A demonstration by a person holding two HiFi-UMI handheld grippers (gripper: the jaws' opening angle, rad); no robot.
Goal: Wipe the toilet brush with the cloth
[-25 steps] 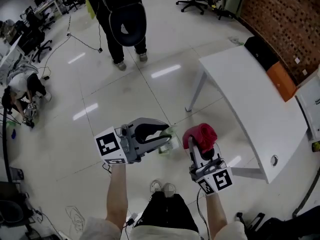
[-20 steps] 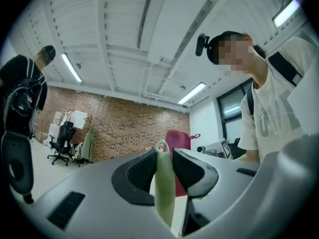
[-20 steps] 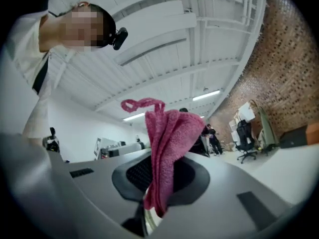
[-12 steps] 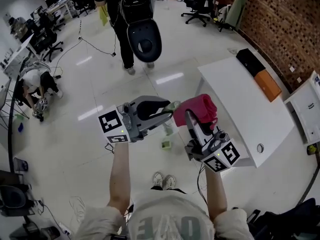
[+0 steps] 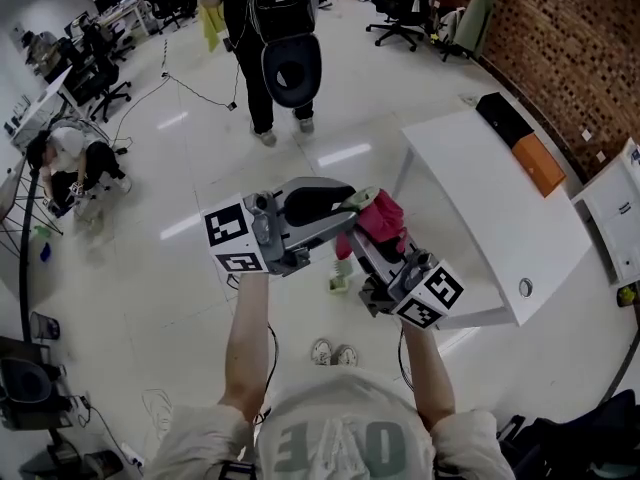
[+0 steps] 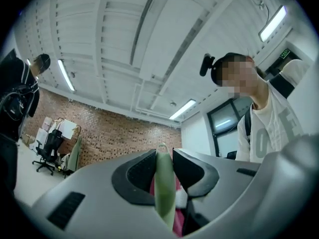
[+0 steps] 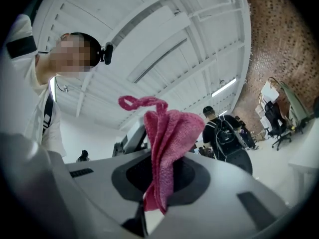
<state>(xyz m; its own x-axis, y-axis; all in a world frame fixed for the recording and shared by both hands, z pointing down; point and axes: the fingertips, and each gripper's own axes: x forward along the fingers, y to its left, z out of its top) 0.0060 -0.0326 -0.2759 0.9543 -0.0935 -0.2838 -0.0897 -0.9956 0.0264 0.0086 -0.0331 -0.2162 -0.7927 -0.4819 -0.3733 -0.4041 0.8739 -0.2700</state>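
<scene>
My left gripper (image 5: 348,208) is shut on the pale green handle of the toilet brush (image 5: 347,207), which stands thin and upright between the jaws in the left gripper view (image 6: 164,183). My right gripper (image 5: 368,230) is shut on a bunched pink cloth (image 5: 380,218), which rises above its jaws (image 7: 167,146). Both are held up in front of me, and the cloth lies against the brush handle at the left jaws. A small green and white piece (image 5: 340,280) shows below them; I cannot tell whether it is the brush head.
A white table (image 5: 480,198) stands to the right with a black box (image 5: 505,118) and an orange one (image 5: 538,163). A person (image 5: 265,38) stands ahead on the glossy floor, another crouches at the left (image 5: 65,153). Office chairs and a brick wall lie beyond.
Both grippers have risen and come together. The cloth, apart from the brush a second ago, now lies against the handle at the left jaws.
</scene>
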